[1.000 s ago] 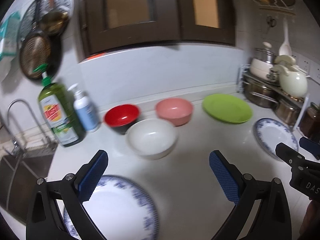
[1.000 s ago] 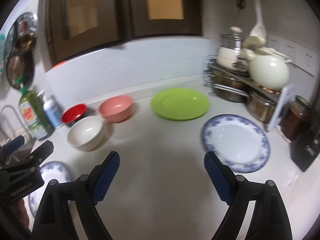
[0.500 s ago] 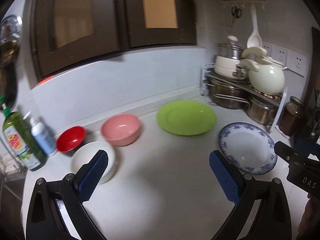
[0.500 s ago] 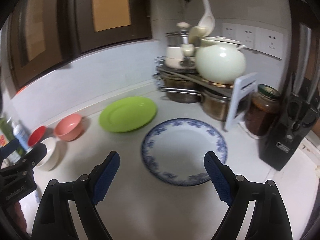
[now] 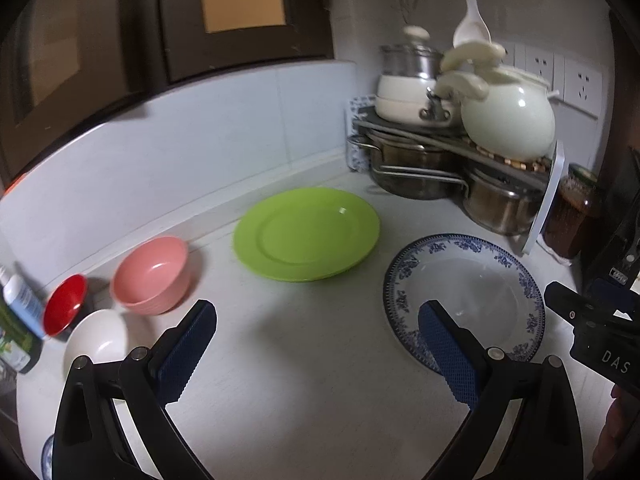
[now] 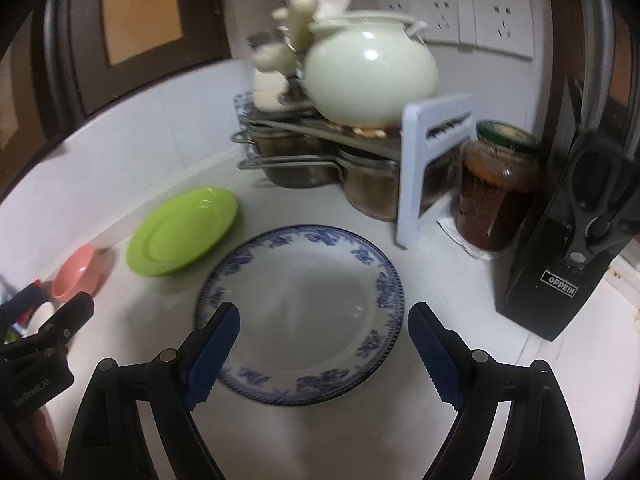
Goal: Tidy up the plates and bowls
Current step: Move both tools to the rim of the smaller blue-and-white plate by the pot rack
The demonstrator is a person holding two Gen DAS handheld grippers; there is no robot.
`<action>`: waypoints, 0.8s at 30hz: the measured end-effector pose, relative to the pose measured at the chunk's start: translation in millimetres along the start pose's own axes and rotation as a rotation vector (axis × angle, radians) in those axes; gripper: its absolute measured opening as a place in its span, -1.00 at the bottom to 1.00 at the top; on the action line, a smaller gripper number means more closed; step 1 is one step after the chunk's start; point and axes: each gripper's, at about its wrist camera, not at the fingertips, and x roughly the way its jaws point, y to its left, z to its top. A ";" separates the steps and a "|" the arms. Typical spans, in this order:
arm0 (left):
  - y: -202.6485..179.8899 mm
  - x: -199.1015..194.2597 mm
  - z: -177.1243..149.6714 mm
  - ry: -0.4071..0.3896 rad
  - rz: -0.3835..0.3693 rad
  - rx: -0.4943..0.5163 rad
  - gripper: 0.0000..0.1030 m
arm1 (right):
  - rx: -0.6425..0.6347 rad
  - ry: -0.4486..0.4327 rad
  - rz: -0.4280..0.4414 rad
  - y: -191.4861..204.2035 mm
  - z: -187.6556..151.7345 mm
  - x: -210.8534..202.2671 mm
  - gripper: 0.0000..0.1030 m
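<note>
A blue-patterned white plate (image 6: 304, 308) lies flat on the white counter, right under my open right gripper (image 6: 324, 352), whose fingers hover over its near rim. In the left wrist view the same plate (image 5: 472, 292) is at the right, and my open left gripper (image 5: 316, 352) hangs empty above bare counter. A green plate (image 5: 306, 234) lies behind, also seen as the green plate (image 6: 182, 230). At the left stand a pink bowl (image 5: 150, 274), a red bowl (image 5: 64, 304) and a white bowl (image 5: 96, 340). A sliver of another blue-rimmed plate (image 5: 46, 454) shows at the bottom left.
A metal rack (image 5: 452, 140) with steel pots, a cream pot and a big cream kettle (image 6: 368, 66) fills the back right corner. A brown jar (image 6: 496, 192), a white stand (image 6: 432, 160) and a black knife block (image 6: 576, 240) line the right side. Bottles (image 5: 18, 320) stand at the far left.
Both grippers have swung to the right along the counter. The right one has closed in on the blue-patterned plate, which now lies beneath its fingers. Both stay open.
</note>
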 end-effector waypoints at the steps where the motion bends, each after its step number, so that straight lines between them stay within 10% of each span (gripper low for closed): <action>1: -4.4 8.2 1.5 0.009 -0.006 0.009 1.00 | 0.007 0.008 -0.005 -3.0 -0.2 5.5 0.69; 24: -58.6 129.4 3.9 0.211 -0.128 0.090 0.73 | 0.101 0.190 -0.062 -45.4 -1.2 104.4 0.49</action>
